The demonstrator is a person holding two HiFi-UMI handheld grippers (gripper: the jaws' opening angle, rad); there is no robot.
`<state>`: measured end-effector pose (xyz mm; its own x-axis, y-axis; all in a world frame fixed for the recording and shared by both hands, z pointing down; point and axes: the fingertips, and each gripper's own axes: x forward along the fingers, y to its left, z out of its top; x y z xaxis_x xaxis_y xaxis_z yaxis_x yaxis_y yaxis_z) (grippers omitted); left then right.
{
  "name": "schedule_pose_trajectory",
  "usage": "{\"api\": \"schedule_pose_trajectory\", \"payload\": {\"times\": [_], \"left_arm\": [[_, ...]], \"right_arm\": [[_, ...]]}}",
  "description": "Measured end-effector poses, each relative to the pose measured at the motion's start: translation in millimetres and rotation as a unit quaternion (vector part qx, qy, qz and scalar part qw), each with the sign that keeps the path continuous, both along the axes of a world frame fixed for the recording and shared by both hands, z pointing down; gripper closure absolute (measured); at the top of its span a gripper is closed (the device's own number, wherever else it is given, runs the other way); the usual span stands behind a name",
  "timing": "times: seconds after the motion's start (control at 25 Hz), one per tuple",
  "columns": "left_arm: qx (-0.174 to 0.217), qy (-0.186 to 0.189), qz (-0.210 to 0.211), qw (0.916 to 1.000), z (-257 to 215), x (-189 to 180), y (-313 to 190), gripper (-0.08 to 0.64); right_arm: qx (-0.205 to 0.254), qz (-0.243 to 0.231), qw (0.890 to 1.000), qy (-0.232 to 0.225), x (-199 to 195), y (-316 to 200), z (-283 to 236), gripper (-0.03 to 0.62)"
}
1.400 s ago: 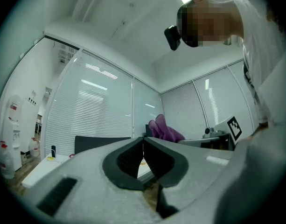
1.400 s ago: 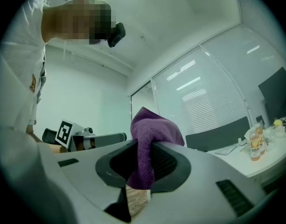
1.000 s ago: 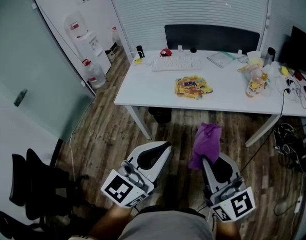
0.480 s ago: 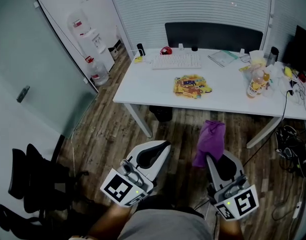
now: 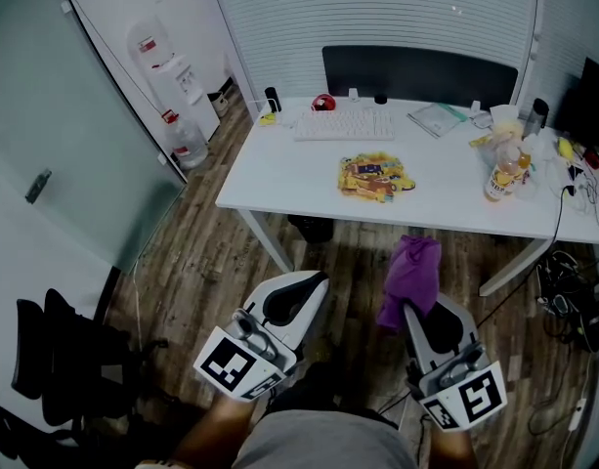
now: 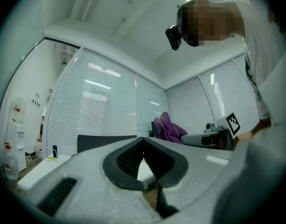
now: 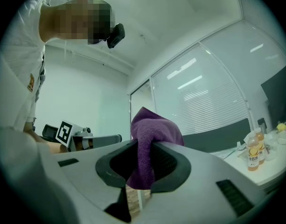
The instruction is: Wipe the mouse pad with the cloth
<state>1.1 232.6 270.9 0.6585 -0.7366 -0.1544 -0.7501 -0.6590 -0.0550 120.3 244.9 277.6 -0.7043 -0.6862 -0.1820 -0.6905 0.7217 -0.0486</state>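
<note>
Purple cloth clamped in right gripper; left gripper closed, empty. Yellow patterned mouse pad on far white bench untouched; wiping not started.

Legible text, brands, numbers: none.
- Left gripper, cube face: square black-and-white marker, a pattern without letters.
- Right gripper, cube face: a like marker.
- Mouse pad: coloured print, lettering too small to read.
- Bottle on the desk: label unreadable.
- Water dispenser: red labels, unreadable.
- Person's shirt: small orange print, unreadable.
</note>
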Motion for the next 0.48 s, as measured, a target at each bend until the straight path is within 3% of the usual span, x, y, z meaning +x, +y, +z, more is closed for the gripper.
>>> {"api": "schedule_pose_trajectory", "payload": {"times": [0.48], "left_arm": [[0.004,0.003,0.013,0.9999,3,-47,-97,0.545]], "right_arm": [[0.0,0.031,0.999,0.022,-33,-90,-2,0.523]]}}
